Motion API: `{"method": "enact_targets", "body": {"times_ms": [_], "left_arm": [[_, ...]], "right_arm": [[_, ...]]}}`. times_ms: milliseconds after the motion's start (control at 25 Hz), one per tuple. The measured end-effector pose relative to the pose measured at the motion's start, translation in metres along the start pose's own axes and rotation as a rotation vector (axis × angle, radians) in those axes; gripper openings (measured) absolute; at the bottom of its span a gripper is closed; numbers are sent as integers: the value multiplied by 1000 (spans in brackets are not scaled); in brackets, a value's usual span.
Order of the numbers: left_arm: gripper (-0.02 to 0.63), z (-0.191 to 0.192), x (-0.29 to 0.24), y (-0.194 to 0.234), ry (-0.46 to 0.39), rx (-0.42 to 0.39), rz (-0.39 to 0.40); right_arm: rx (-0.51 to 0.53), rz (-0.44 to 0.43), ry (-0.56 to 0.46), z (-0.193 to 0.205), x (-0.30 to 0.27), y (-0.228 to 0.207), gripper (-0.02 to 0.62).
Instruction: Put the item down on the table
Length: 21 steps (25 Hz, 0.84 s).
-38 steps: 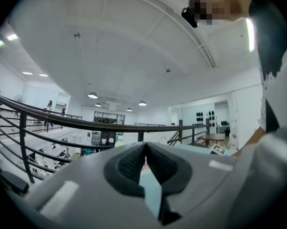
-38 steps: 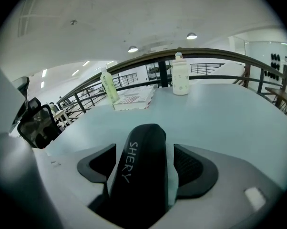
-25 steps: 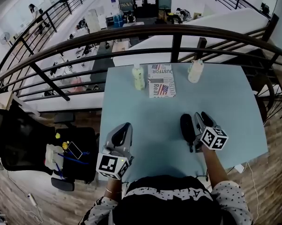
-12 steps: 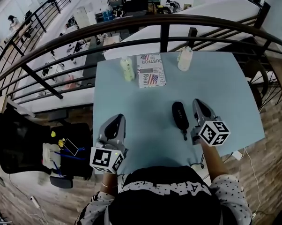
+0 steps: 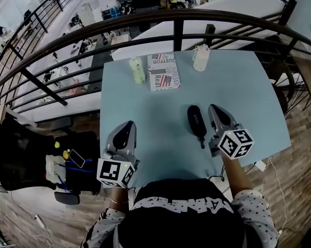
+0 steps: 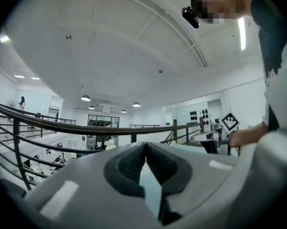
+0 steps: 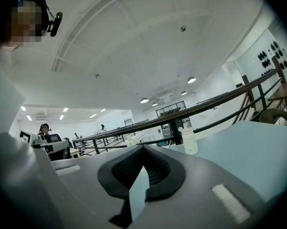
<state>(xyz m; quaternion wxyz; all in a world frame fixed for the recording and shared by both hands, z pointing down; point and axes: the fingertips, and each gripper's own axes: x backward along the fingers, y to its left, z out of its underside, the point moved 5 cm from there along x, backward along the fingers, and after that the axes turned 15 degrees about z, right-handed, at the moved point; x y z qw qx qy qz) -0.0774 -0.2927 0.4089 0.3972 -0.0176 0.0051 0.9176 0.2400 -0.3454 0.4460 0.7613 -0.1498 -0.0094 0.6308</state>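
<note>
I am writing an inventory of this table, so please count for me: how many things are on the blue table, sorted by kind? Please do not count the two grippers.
Bottles: 2 (one pale green, one whitish)
Magazine: 1
Black oblong item: 1
Total: 4

grey left gripper [image 5: 127,125] and right gripper [image 5: 213,108] (marker cubes [image 5: 115,172]), white dotted sleeves [image 5: 256,216].

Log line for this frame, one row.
black item: lying on table | right gripper: shut, empty, beside it | left gripper: shut, empty | task: looks done
</note>
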Motion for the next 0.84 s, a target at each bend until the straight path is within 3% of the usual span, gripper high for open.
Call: {"method": "enact_targets", "body": {"times_ms": [840], "left_arm": [[0, 5, -3, 8, 17, 4, -5]], "right_arm": [[15, -26, 25, 3, -11, 5, -3]]}}
